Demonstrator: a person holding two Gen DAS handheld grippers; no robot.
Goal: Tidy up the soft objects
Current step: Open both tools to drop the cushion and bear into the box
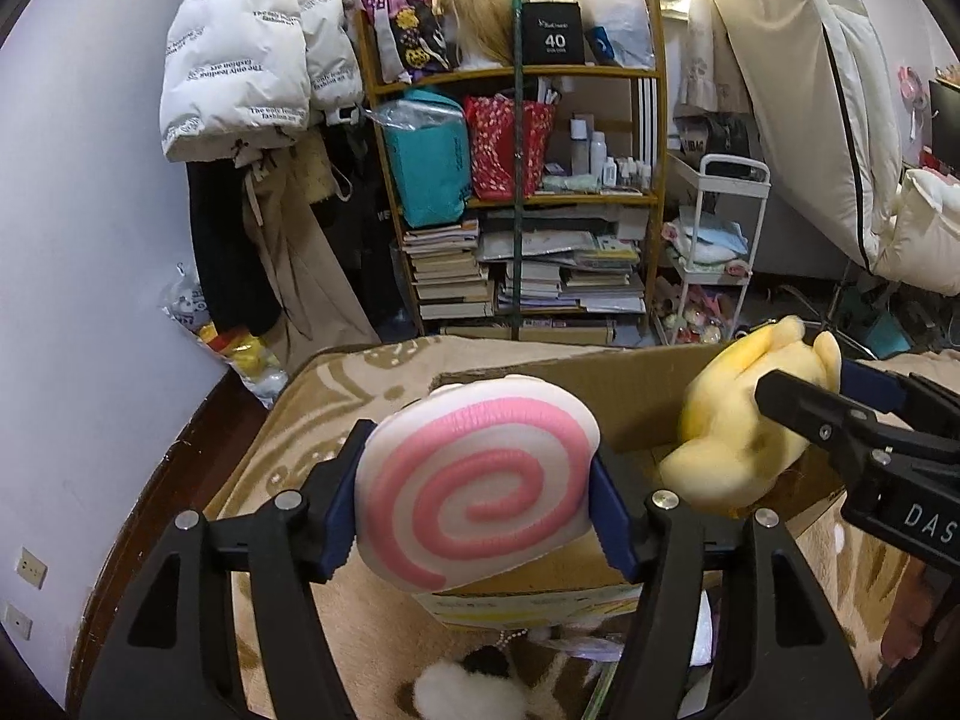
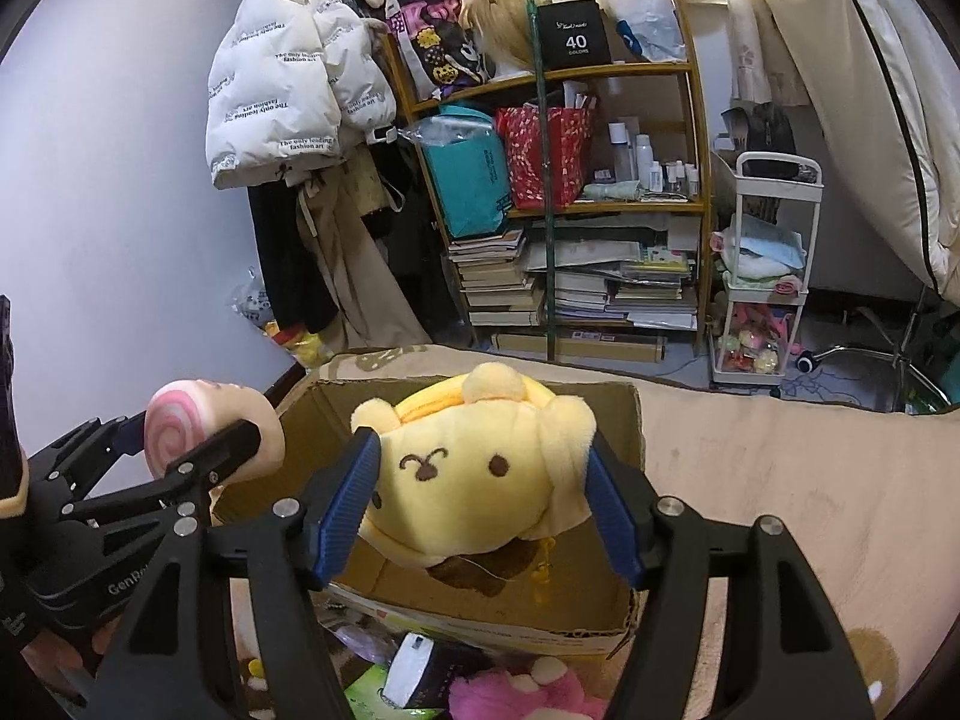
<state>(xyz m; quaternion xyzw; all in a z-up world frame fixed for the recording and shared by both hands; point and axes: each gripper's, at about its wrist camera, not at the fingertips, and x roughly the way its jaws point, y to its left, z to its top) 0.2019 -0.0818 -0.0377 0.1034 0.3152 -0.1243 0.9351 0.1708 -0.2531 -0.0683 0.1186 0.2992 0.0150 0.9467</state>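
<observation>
A round white cushion with a pink spiral sits between the blue pads of my left gripper, which is shut on it, above the near left corner of an open cardboard box. In the right wrist view a yellow dog-faced plush hangs over the box, with my right gripper shut on its sides. Each view shows the other gripper too: the right gripper with the yellow plush, and the left gripper with the spiral cushion.
The box rests on a beige patterned blanket. In front of the box lie a pink plush, a white fluffy toy and small packets. Behind stand a crowded bookshelf, a white trolley and hanging coats.
</observation>
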